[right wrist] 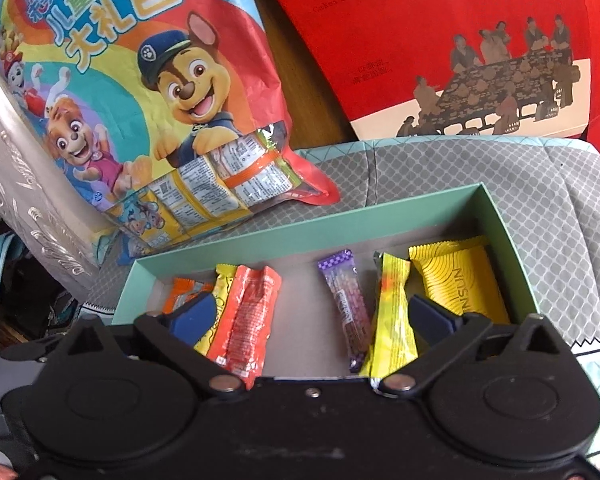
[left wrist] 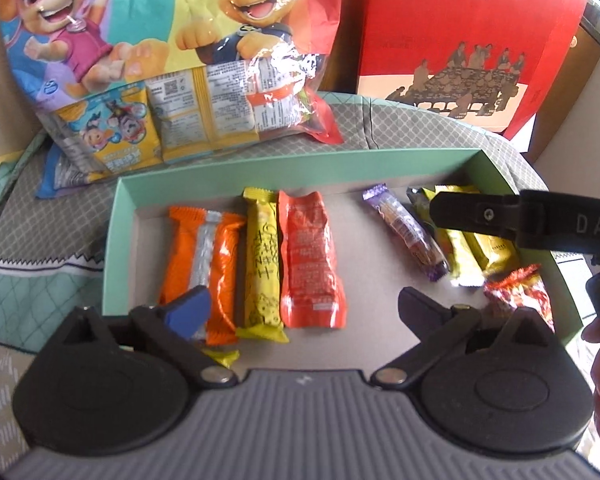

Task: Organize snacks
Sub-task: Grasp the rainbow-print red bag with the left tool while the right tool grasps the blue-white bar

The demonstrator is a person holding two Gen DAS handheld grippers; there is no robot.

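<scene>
Most snacks already lie in rows inside the green tray point(left wrist: 236, 166): orange bar point(left wrist: 198, 264), yellow bar point(left wrist: 260, 264), red packet point(left wrist: 312, 256). Left claw point(left wrist: 304, 304) and right claw point(right wrist: 312, 312) both gape empty above it; only tidying seems left.

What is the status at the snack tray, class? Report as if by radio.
Left gripper open, empty. Right gripper open, empty. Snacks lie in two groups in green tray, purple bar between. Nothing blocking.

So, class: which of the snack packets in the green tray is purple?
The slim purple packet lying alone mid-tray; its neighbours are orange, red or yellow.
</scene>
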